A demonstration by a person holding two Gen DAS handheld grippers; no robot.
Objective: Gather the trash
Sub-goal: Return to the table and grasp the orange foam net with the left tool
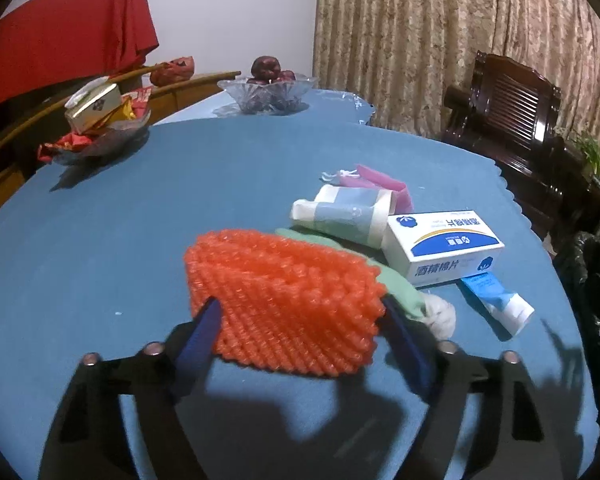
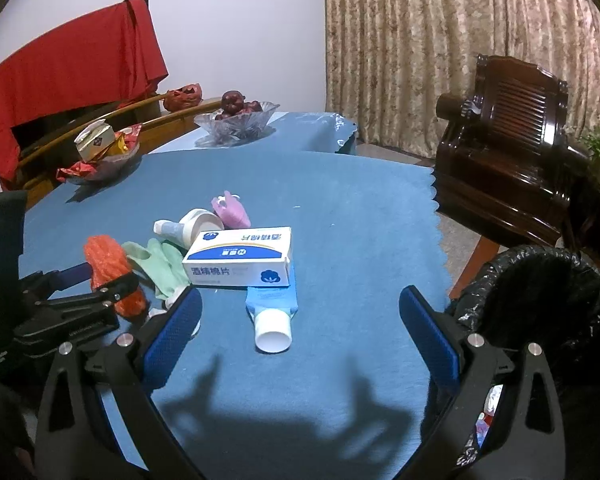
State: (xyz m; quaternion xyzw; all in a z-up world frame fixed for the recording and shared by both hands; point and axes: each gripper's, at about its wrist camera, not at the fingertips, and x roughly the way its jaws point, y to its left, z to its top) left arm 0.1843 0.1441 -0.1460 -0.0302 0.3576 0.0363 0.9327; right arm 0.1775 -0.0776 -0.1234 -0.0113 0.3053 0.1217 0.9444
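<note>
An orange foam net (image 1: 284, 300) lies on the blue tablecloth (image 1: 140, 220), and my left gripper (image 1: 300, 304) is shut on it, one blue pad against each side. The right wrist view shows that gripper (image 2: 108, 280) with the net (image 2: 108, 264) at the left. Behind the net lie a green glove (image 1: 396, 280), a white wad (image 1: 440, 316), a white and blue box (image 1: 444, 240), a blue and white tube (image 1: 496, 300), a paper roll (image 1: 344, 216) and a pink pouch (image 1: 380, 184). My right gripper (image 2: 300, 296) hangs open over the cloth, the tube (image 2: 272, 316) just ahead of its fingers.
A bin with a black liner (image 2: 540, 292) stands off the table's right edge. A dark wooden chair (image 2: 508, 152) is behind it. At the far side stand a glass fruit bowl (image 2: 236, 120) and a dish of snacks (image 2: 100, 160).
</note>
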